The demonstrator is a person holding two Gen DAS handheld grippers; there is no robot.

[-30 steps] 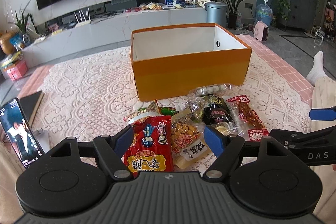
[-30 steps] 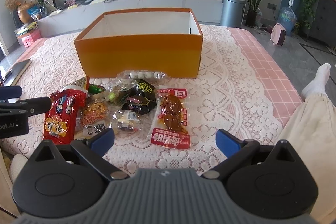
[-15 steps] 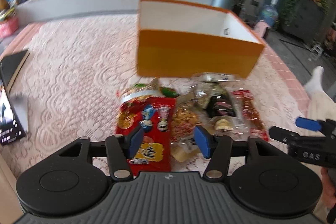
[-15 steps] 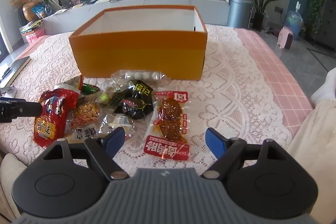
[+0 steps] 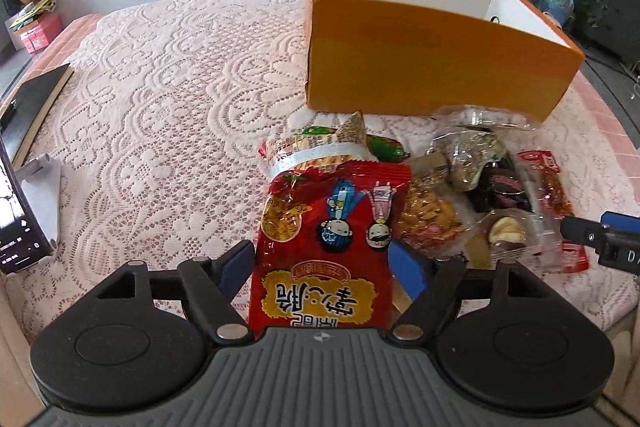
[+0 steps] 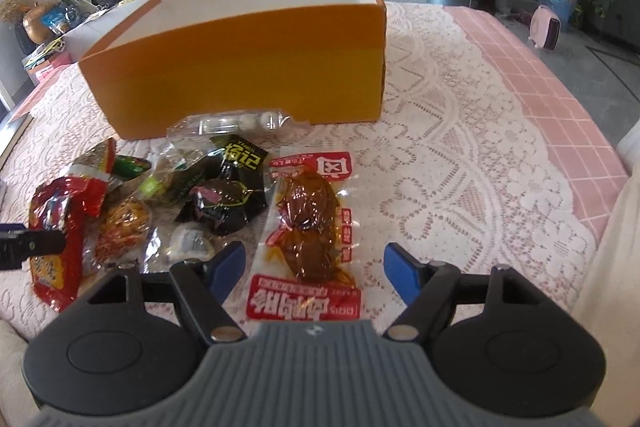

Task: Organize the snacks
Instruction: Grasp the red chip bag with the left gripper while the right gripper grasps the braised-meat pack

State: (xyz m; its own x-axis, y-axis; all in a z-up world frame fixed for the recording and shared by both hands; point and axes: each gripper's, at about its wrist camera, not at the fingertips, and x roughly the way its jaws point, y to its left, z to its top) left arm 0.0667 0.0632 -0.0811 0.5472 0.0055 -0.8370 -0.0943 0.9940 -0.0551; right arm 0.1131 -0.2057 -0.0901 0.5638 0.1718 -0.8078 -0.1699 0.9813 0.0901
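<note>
An open orange box stands on the lace cloth behind a pile of snack packs; it also shows in the right wrist view. My left gripper is closed against both sides of a red snack bag, whose lower part sits between the fingers. In the right wrist view that red bag lies at the left. My right gripper is open, with a clear pack of brown braised meat between its fingers, not gripped.
Beside the red bag lie a peanut pack, a black pack, a green-wrapped snack and a clear pack of white balls. A phone on a stand and a dark notebook sit left.
My left gripper moved forward and down onto the red bag and its fingers closed in on it. My right gripper moved closer to the meat pack and narrowed a little.
</note>
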